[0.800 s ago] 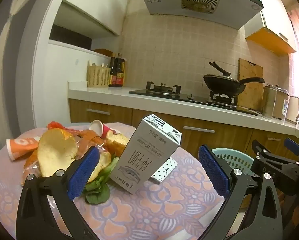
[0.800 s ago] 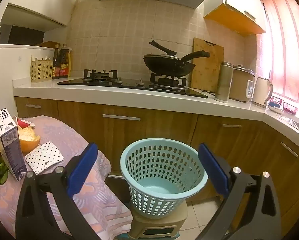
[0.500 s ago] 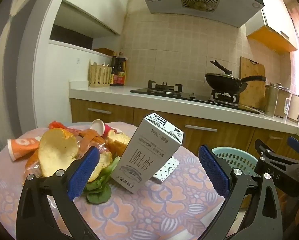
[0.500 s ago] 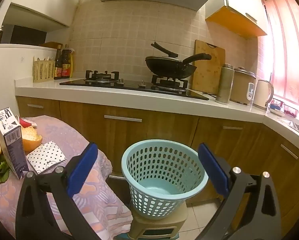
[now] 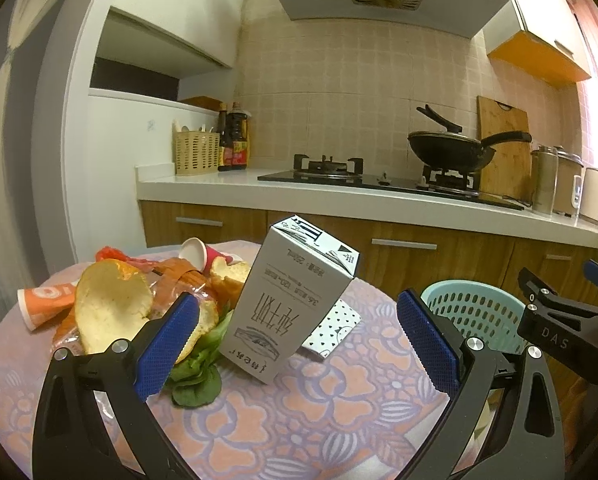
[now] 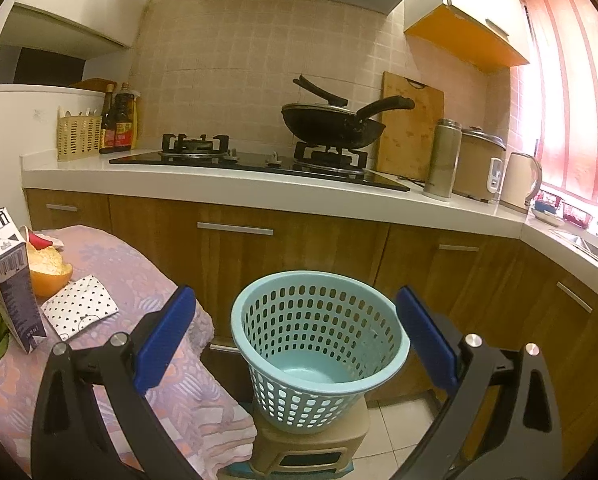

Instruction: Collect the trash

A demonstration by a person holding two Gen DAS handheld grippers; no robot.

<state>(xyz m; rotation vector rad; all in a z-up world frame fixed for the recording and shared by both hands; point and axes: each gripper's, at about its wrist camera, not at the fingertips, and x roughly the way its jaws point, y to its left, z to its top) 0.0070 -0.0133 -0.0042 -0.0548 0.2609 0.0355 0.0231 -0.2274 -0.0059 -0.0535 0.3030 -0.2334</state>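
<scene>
Grey milk carton [image 5: 295,304] stands on the floral worktop [image 5: 319,412], framed by the wide-open left claw [image 5: 297,346], untouched. Right claw [image 6: 295,344], equally spread and empty, faces the blue basket [image 6: 319,344] beside the worktop. Approach step, I judge; next, advance and close on the carton.

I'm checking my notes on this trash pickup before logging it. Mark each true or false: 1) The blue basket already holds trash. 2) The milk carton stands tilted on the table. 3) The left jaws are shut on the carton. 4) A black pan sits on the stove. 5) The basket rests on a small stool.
1) False: the blue basket looks empty.
2) True: the milk carton leans on the table.
3) False: the left gripper is open, holding nothing.
4) True: the black pan sits on the stove.
5) True: the stool is under it.
</scene>
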